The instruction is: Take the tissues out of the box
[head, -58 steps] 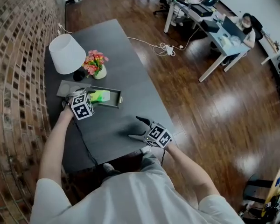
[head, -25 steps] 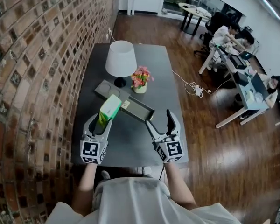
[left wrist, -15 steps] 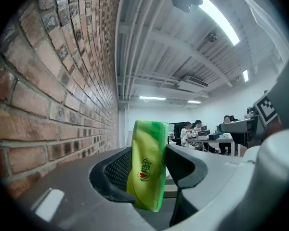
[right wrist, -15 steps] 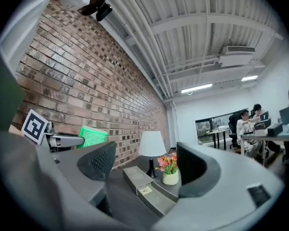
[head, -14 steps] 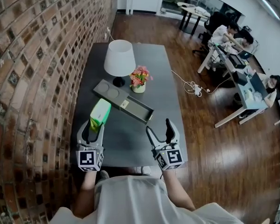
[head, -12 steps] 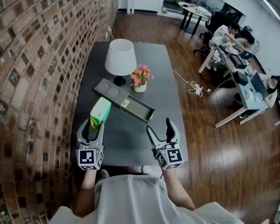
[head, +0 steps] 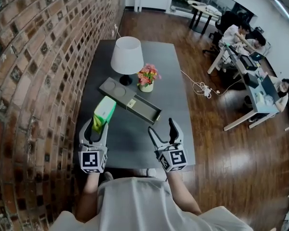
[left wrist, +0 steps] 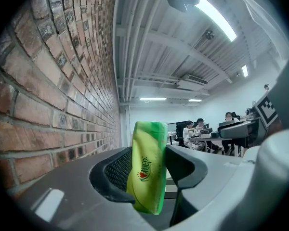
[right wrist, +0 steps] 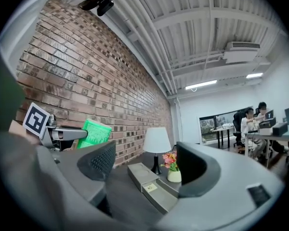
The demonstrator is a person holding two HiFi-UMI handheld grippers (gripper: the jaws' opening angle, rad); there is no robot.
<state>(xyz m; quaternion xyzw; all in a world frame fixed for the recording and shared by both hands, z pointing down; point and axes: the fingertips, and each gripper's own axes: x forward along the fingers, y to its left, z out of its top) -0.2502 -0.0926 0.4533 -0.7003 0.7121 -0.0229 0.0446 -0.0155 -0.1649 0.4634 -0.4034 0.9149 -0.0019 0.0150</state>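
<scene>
My left gripper (head: 97, 124) is shut on a green tissue pack (head: 104, 111), held up above the near left part of the dark table (head: 130, 138). In the left gripper view the green tissue pack (left wrist: 147, 165) stands upright, pinched between both pads, with the left gripper (left wrist: 149, 177) pointing level across the room. The grey box (head: 130, 100), a long open tray, lies on the table beyond both grippers. My right gripper (head: 160, 130) hovers open over the table's near right side, with nothing between its fingers. From the right gripper (right wrist: 144, 165) view I see the box (right wrist: 151, 184) and the tissue pack (right wrist: 95, 133) at left.
A white lamp (head: 126, 57) and a small pot of flowers (head: 147, 77) stand behind the box. A brick wall (head: 33, 71) runs along the table's left side. At the far right, people sit at desks (head: 245, 47). A cable with a power strip (head: 202, 88) lies on the wooden floor.
The left gripper has lifted the tissue pack out of the box and drawn it back to the near left. The right gripper rose from the table edge and now points forward.
</scene>
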